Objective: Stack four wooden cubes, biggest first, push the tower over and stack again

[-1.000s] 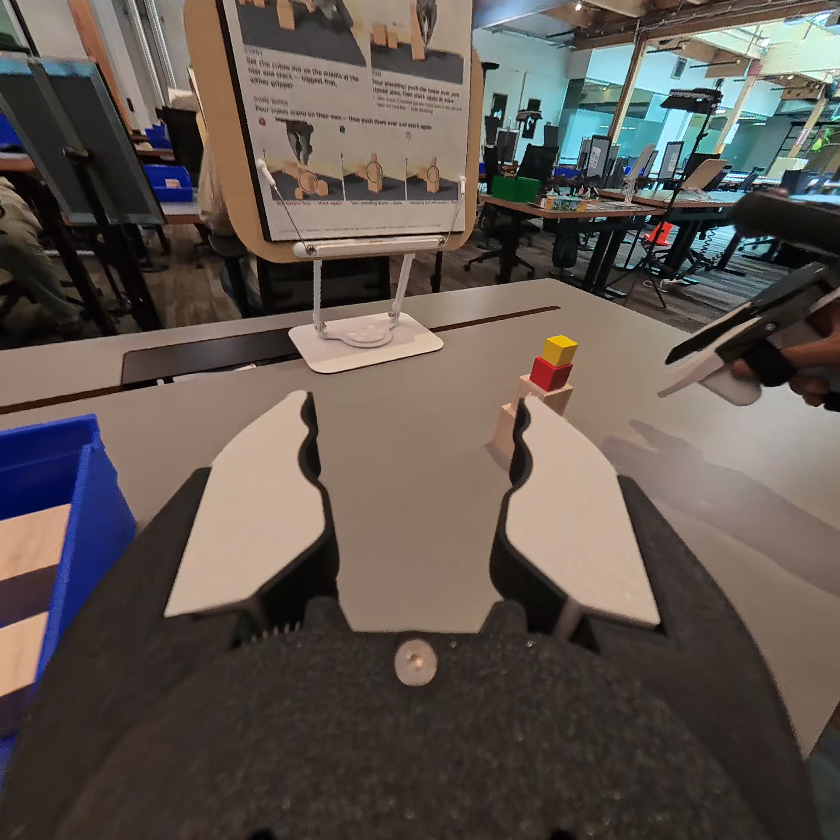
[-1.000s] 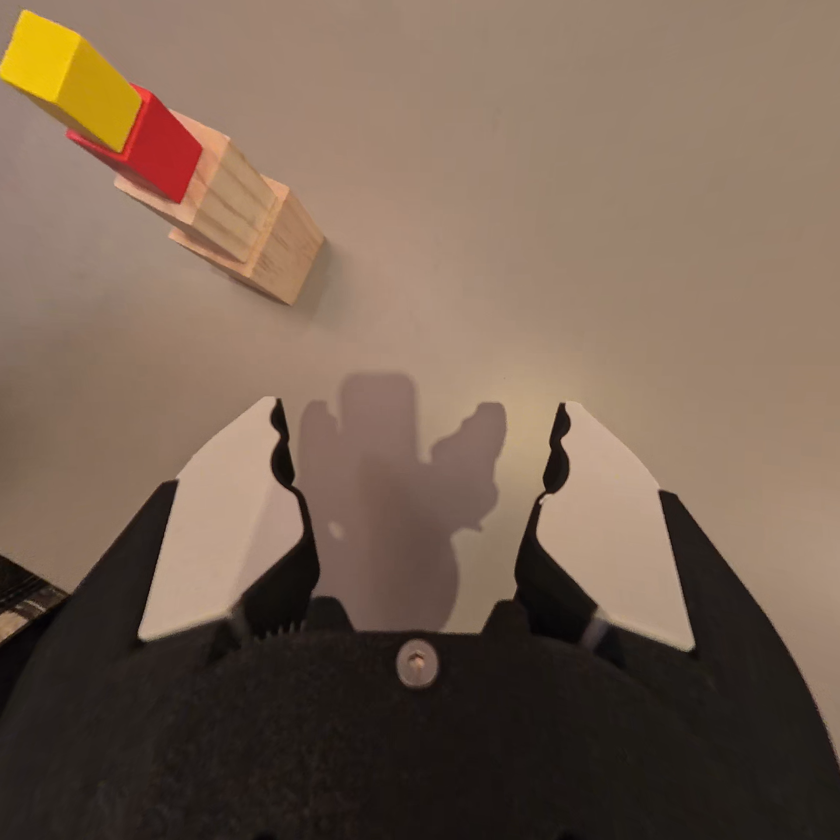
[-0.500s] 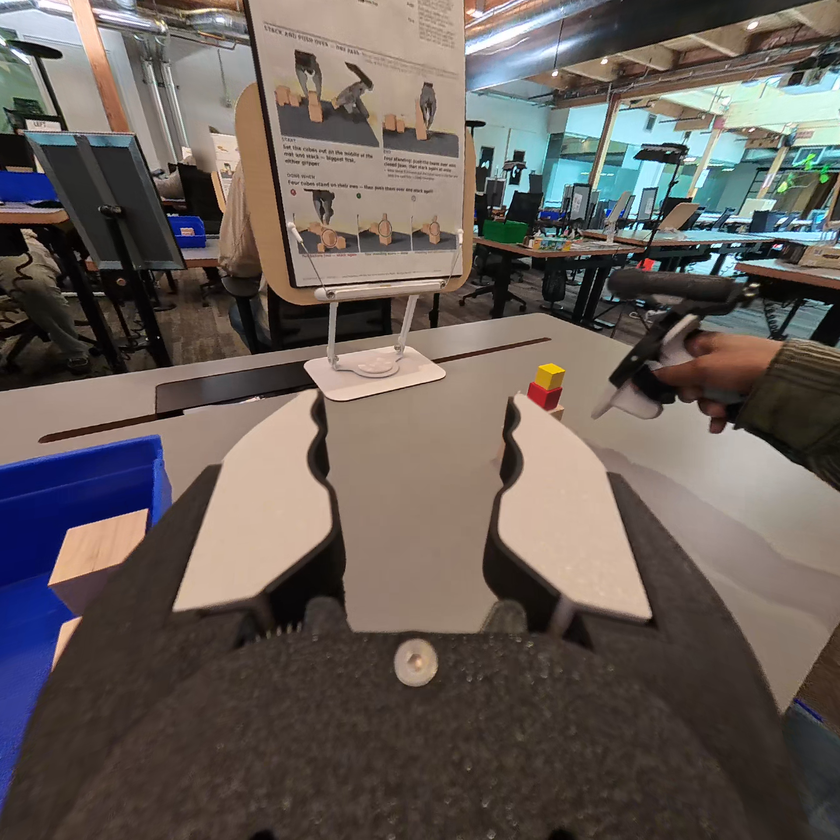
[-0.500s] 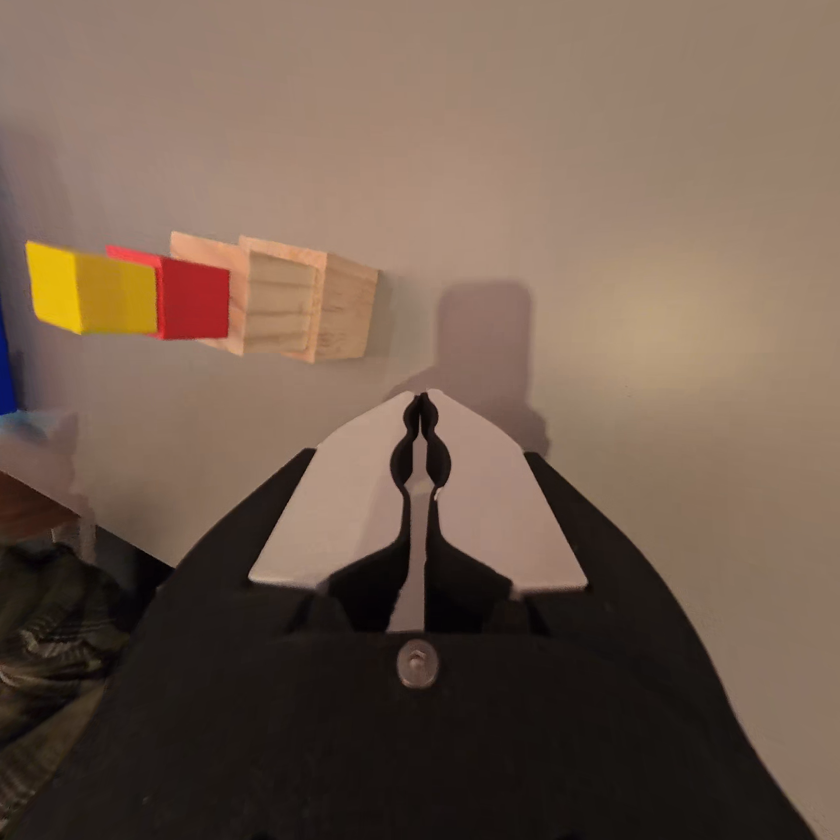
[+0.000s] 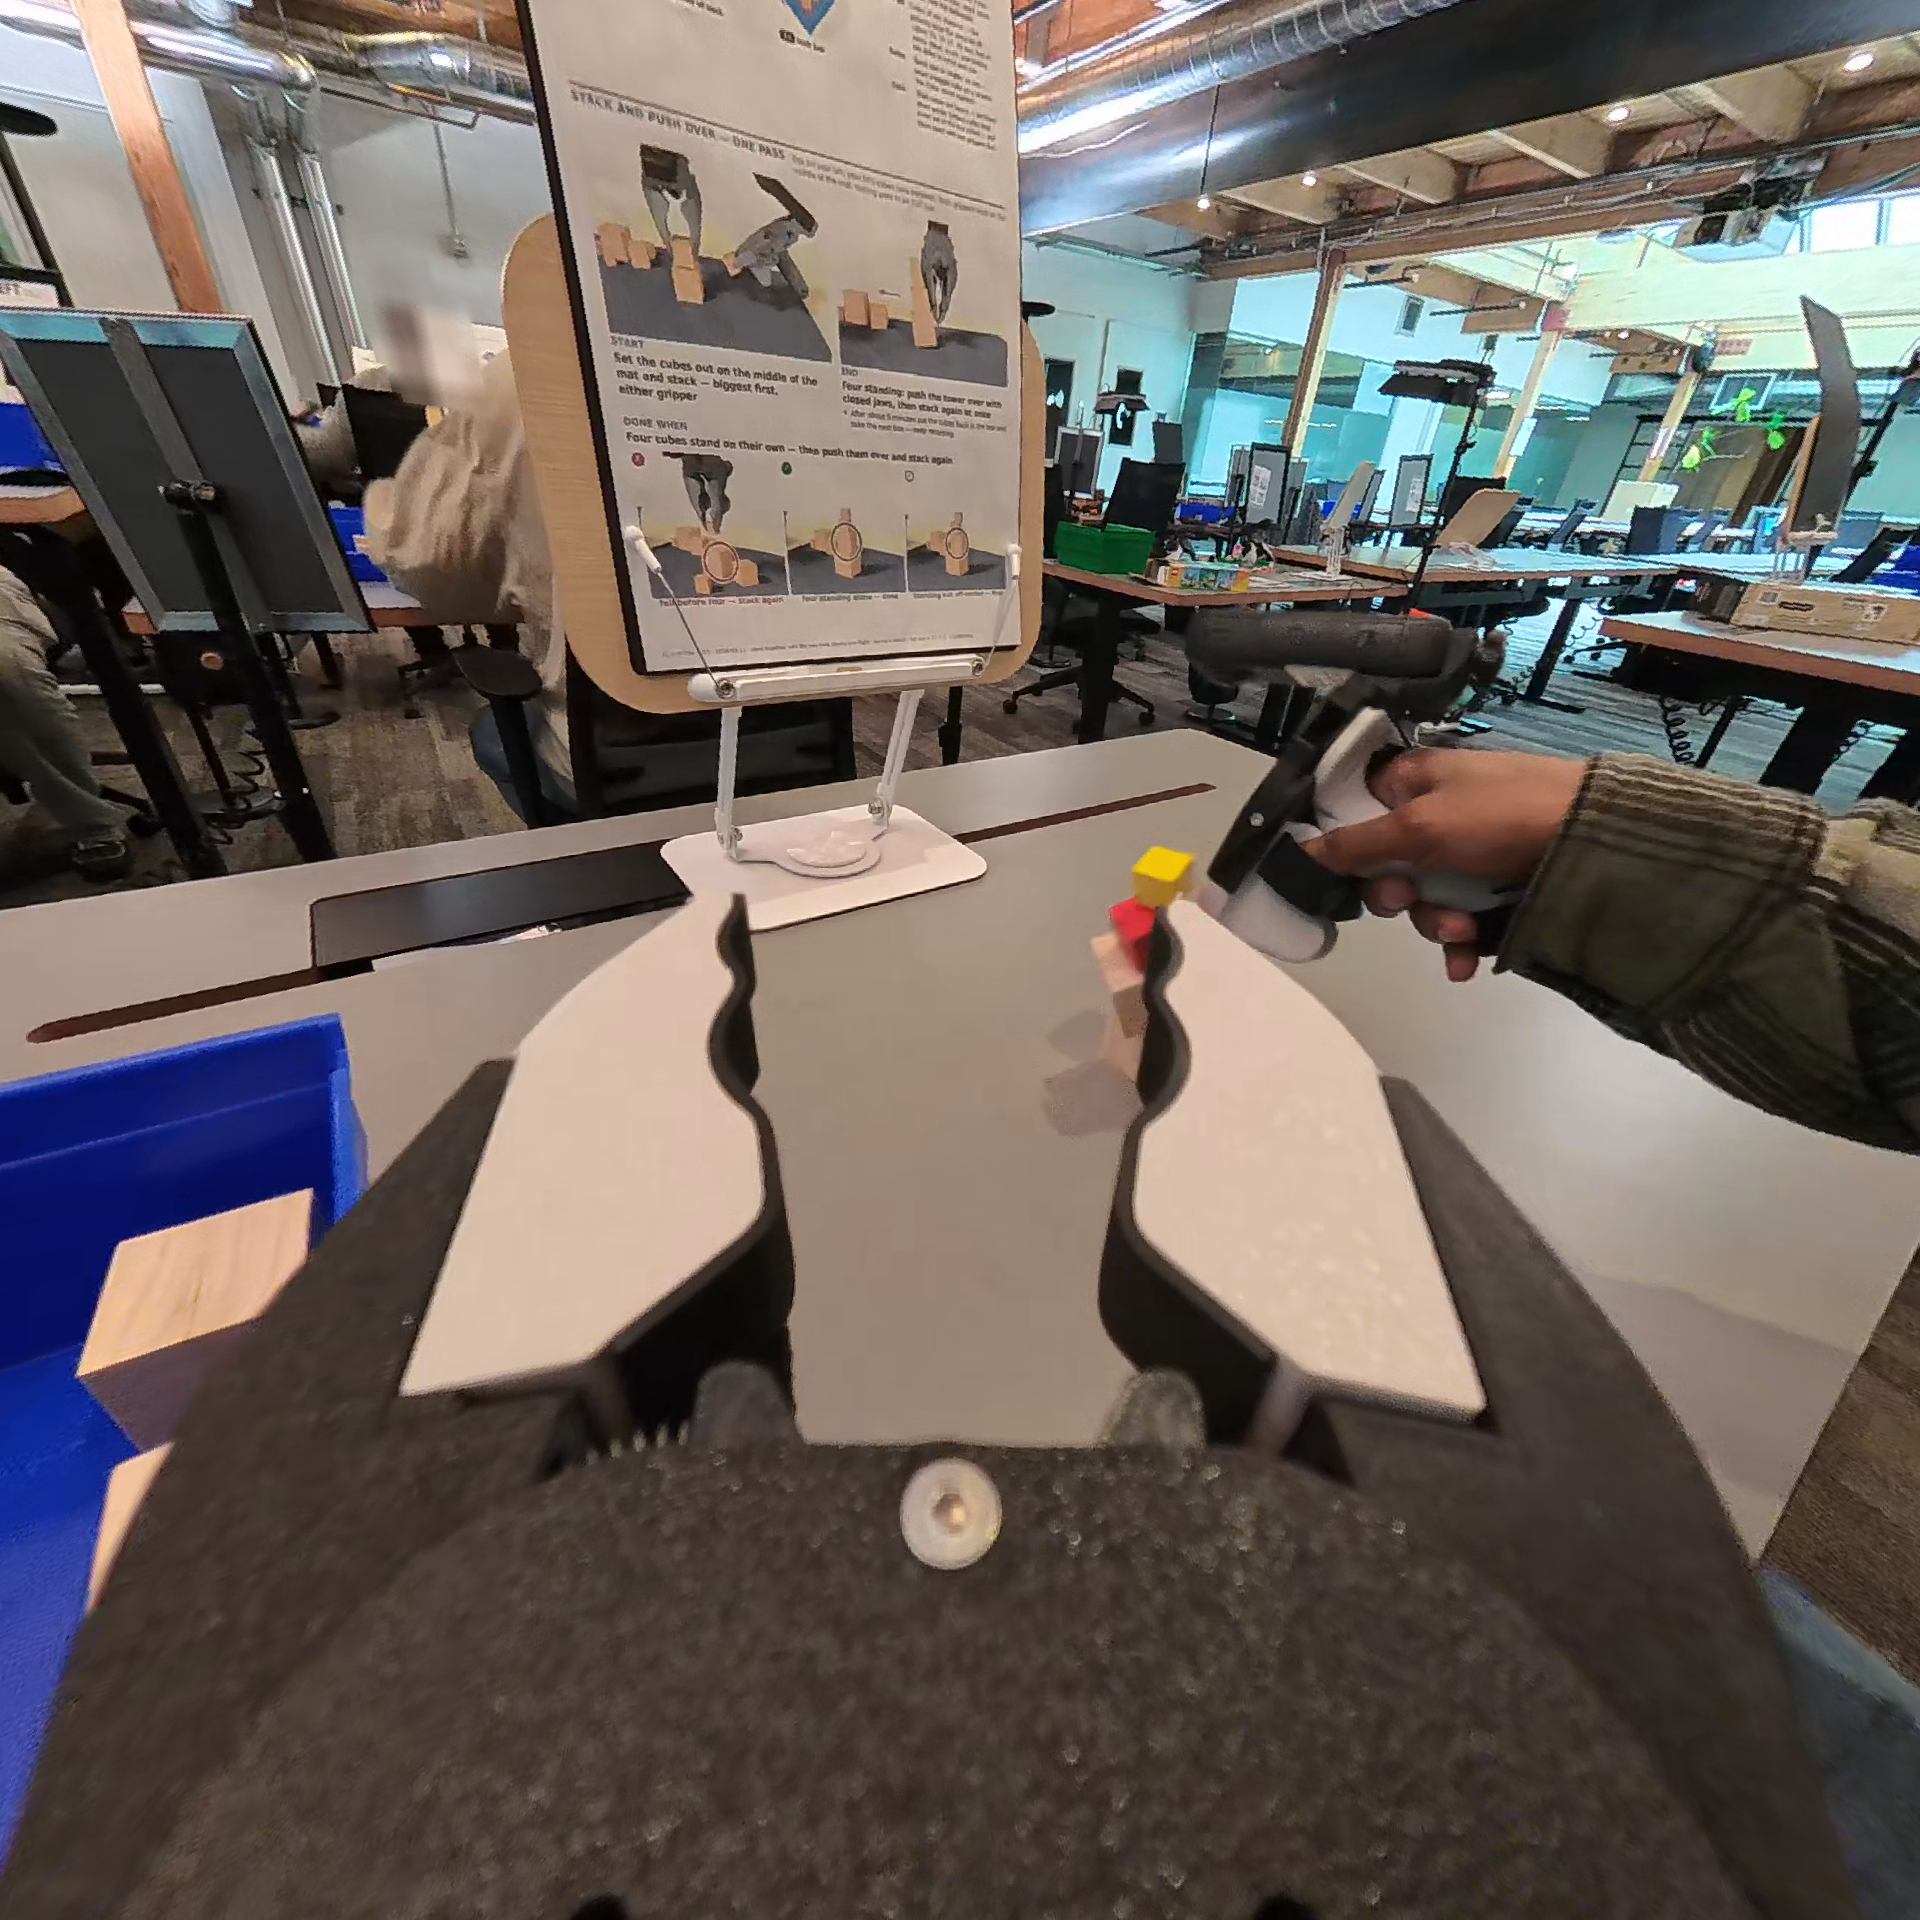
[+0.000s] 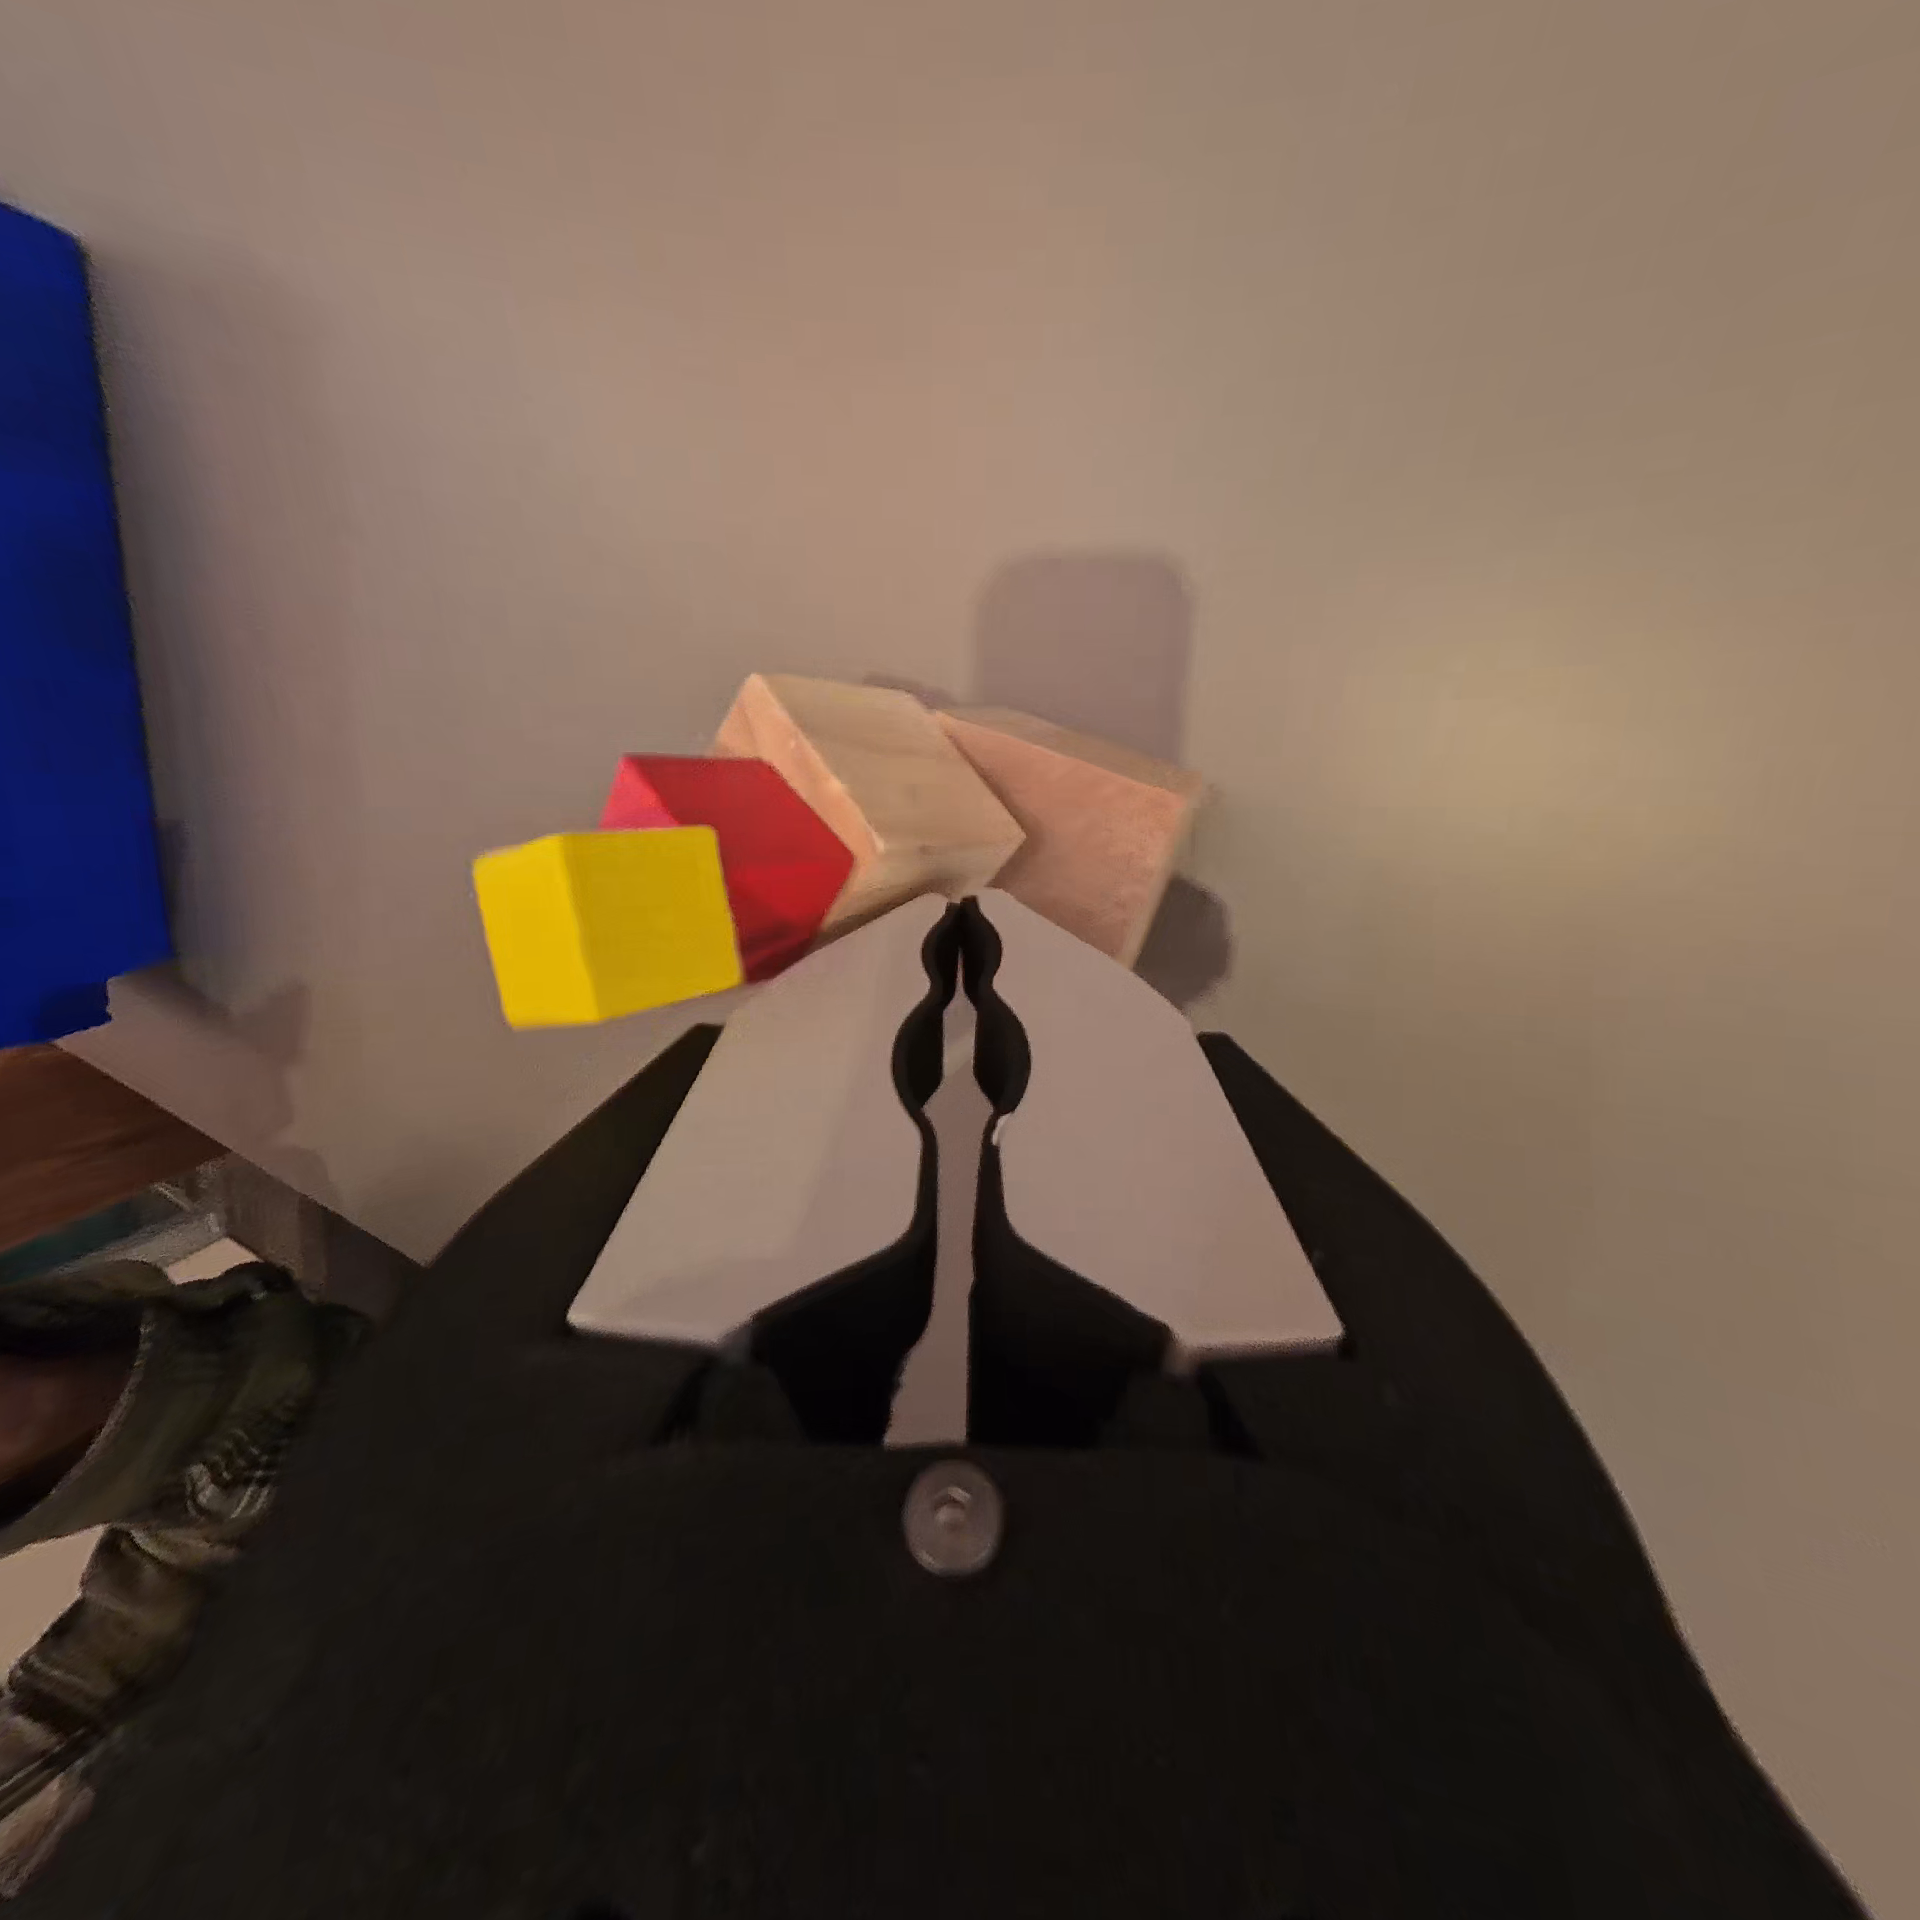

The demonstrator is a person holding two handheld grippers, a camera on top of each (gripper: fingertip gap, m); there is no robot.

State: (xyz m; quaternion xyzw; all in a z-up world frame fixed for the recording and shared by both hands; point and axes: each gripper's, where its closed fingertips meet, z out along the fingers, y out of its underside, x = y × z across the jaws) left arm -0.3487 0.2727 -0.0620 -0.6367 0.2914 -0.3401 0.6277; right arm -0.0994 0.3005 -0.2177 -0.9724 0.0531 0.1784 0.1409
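The tower stands on the grey table [image 5: 935,1195]: a large plain wooden cube [image 6: 1081,821] at the base, a smaller plain cube [image 6: 883,790], a red cube [image 6: 758,831] and a yellow cube [image 6: 608,925] on top. The cubes look blurred and twisted out of line. My right gripper [image 6: 964,909] is shut and empty, its tips touching the tower at the smaller plain cube. In the left wrist view the yellow cube [image 5: 1162,875] and red cube [image 5: 1135,925] show beside the right gripper [image 5: 1210,902]. My left gripper [image 5: 945,925] is open and empty, back from the tower.
A blue bin [image 5: 156,1153] with plain wooden blocks [image 5: 187,1299] stands at the left front. An instruction sheet on a white stand [image 5: 821,852] stands at the table's far edge. The table's right edge [image 5: 1787,1434] is near. A person's sleeve [image 5: 1704,935] reaches in from the right. There is about 30 centimetres between the tips of the two grippers.
My right gripper shut, swung level with the tower and moved up against it. The upper cubes have shifted and blurred. My left gripper drew back and tilted up.
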